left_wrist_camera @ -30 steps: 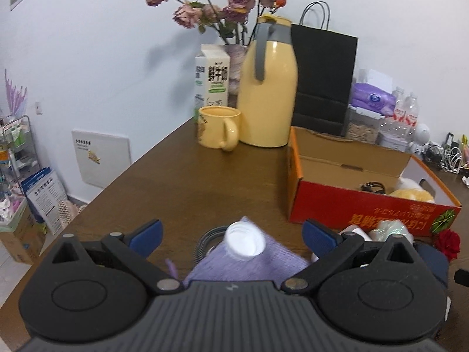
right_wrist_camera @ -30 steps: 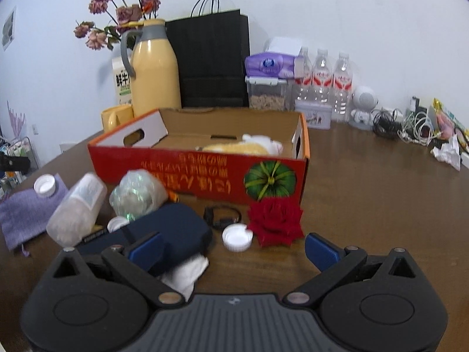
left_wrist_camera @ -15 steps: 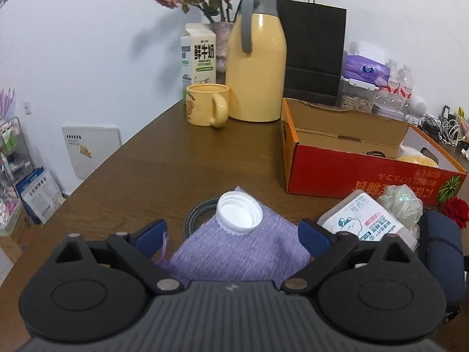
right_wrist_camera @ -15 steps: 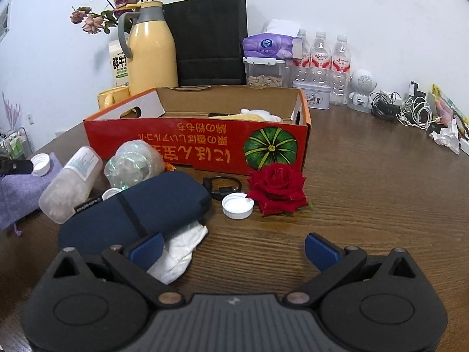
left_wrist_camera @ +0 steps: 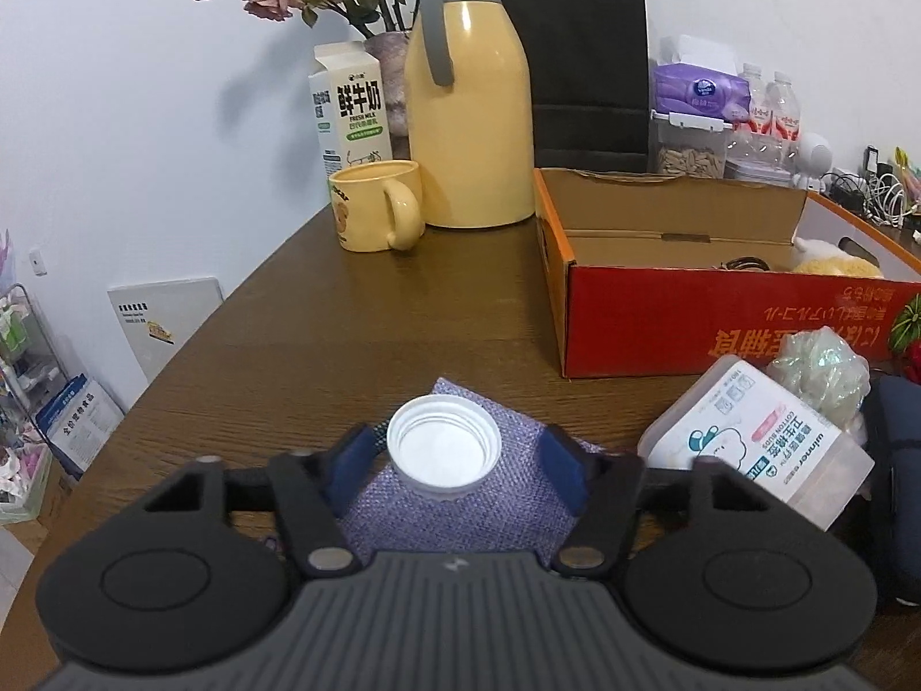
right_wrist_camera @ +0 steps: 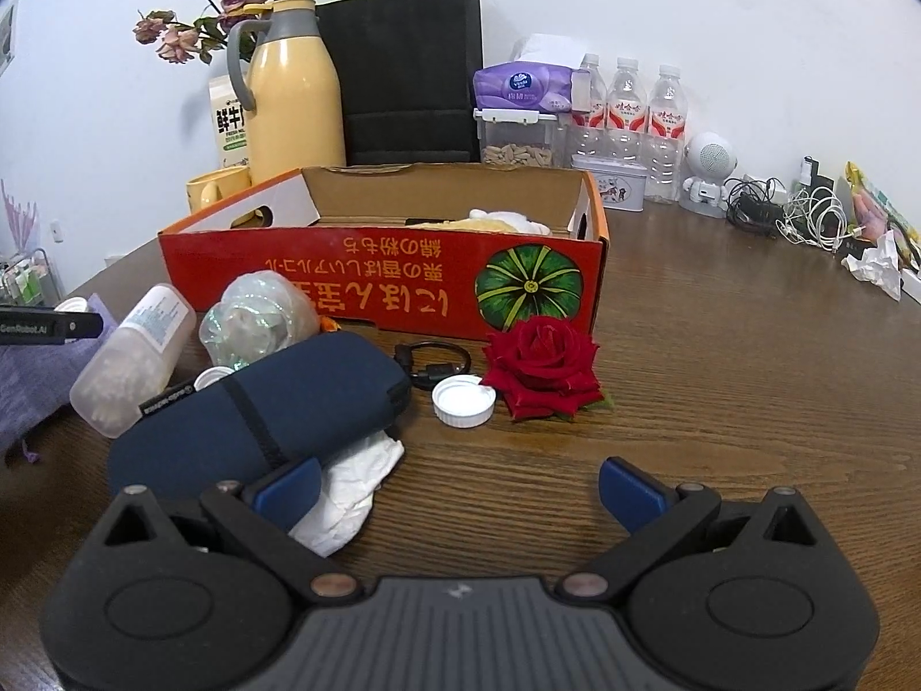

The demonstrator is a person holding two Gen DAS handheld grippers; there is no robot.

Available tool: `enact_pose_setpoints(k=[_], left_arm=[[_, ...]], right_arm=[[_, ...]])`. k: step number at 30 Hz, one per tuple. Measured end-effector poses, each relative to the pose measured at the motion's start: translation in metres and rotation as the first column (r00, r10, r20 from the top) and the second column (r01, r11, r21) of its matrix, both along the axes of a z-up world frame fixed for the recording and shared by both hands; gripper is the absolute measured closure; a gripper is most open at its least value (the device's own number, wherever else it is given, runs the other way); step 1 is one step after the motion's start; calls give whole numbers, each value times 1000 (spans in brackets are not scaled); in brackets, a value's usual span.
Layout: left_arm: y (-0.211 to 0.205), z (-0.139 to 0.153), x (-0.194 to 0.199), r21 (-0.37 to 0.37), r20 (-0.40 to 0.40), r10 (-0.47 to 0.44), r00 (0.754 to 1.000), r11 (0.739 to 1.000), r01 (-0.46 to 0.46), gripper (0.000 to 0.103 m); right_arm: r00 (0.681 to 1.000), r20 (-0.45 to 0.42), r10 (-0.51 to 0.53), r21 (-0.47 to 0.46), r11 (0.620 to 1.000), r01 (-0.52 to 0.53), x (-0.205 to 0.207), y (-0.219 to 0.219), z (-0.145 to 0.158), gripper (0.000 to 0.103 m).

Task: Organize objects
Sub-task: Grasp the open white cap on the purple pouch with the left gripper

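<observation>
A white bottle cap [left_wrist_camera: 443, 448] lies open side up on a purple cloth pouch [left_wrist_camera: 460, 509]. My left gripper [left_wrist_camera: 457, 458] has its blue pads on either side of the cap, narrowed but with small gaps, so open. The red cardboard box [left_wrist_camera: 719, 322] stands to the right, open-topped. My right gripper [right_wrist_camera: 457, 486] is open and empty above the table's front, with its left pad over a white tissue [right_wrist_camera: 351, 492] and a navy case [right_wrist_camera: 253, 426]. A second white cap [right_wrist_camera: 463, 400] and a red rose [right_wrist_camera: 541, 365] lie ahead of it.
A cotton-bud tub [left_wrist_camera: 765, 449] and a clear wrapped bundle [left_wrist_camera: 820, 368] lie right of the pouch. A yellow mug [left_wrist_camera: 374, 207], a yellow thermos [left_wrist_camera: 466, 98], a milk carton and a black bag stand at the back. Water bottles [right_wrist_camera: 627, 121] and cables [right_wrist_camera: 806, 219] are at the far right.
My left gripper has moved forward and lower, and its jaws have narrowed around the white cap. My right gripper has drawn back a little; its jaws stay wide.
</observation>
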State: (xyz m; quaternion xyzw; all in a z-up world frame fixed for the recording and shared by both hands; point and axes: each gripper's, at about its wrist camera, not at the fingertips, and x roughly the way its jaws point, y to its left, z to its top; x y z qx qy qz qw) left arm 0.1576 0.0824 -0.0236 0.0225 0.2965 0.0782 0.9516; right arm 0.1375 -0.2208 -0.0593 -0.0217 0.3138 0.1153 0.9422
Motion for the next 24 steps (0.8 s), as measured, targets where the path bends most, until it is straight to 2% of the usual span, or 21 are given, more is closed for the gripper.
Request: enact_pose_setpoints(k=[2,16,24], left_arm=[[1,-1,1,-2,-8,-8,1000,1000,8,62],[10,13,-13,-53,66,15,998,999,-12,62],[8,27,-27,-81,115,5,993,997,4,62]], right_arm=[[1000,-2,-1,0,1000,1,0,0,0,0],[1000,-6,-3,-5,1000,3,2,1,0,0],[999,31,14,-11,1000,-14,-5,8,13,0]])
